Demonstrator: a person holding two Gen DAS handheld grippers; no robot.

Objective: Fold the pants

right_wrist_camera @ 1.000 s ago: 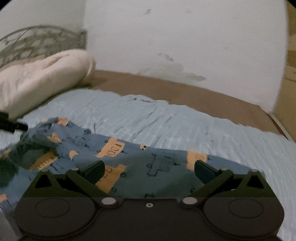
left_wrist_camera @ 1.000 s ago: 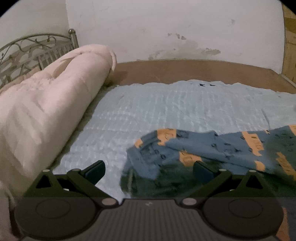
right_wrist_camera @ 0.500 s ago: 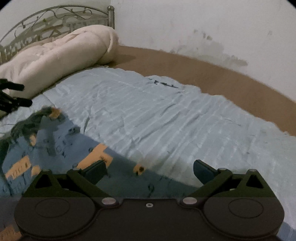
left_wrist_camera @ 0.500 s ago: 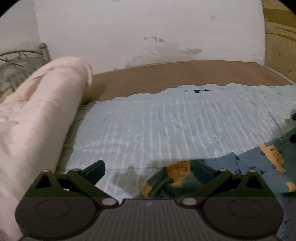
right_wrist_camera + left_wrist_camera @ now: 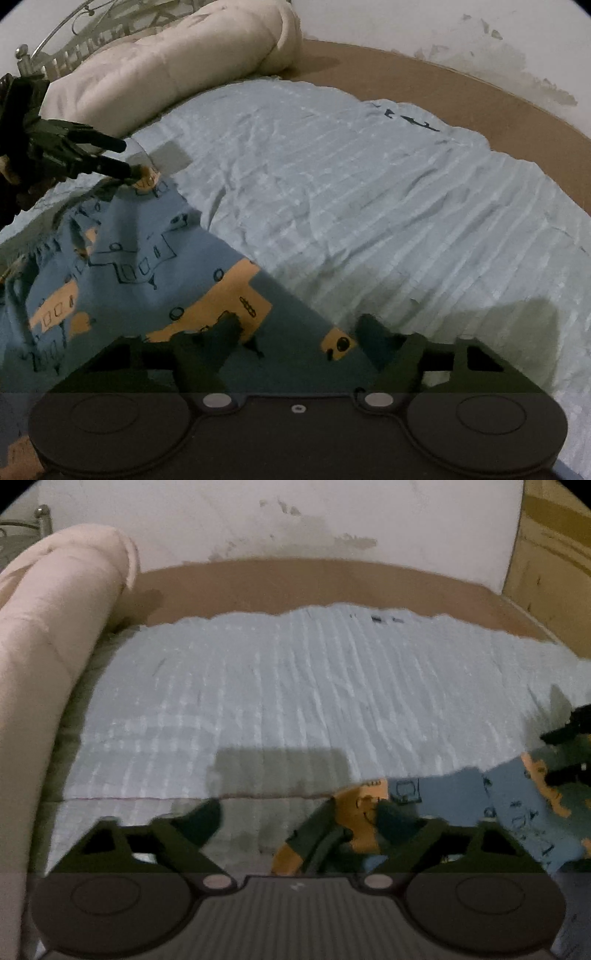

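Observation:
The blue pants [image 5: 122,266] with orange vehicle prints lie on the light blue bedspread [image 5: 351,192] at the lower left of the right wrist view. In the left wrist view they [image 5: 461,801] lie at the lower right. My left gripper [image 5: 299,816] is open, with a corner of the pants at its right finger; it also shows in the right wrist view [image 5: 110,158], its lower finger at the pants' far corner. My right gripper [image 5: 299,332] is open, with the pants' edge between its fingers. It shows at the right edge of the left wrist view [image 5: 569,746].
A rolled cream duvet [image 5: 48,657] lies along the left side of the bed, by a metal headboard [image 5: 85,33]. A brown mattress strip [image 5: 314,583] and a stained white wall [image 5: 295,517] lie beyond the bedspread. A wooden panel [image 5: 554,554] stands at the right.
Both grippers have dropped lower and closer to the bedspread. The pants have slid toward the bottom of both views and now lie stretched between the two grippers.

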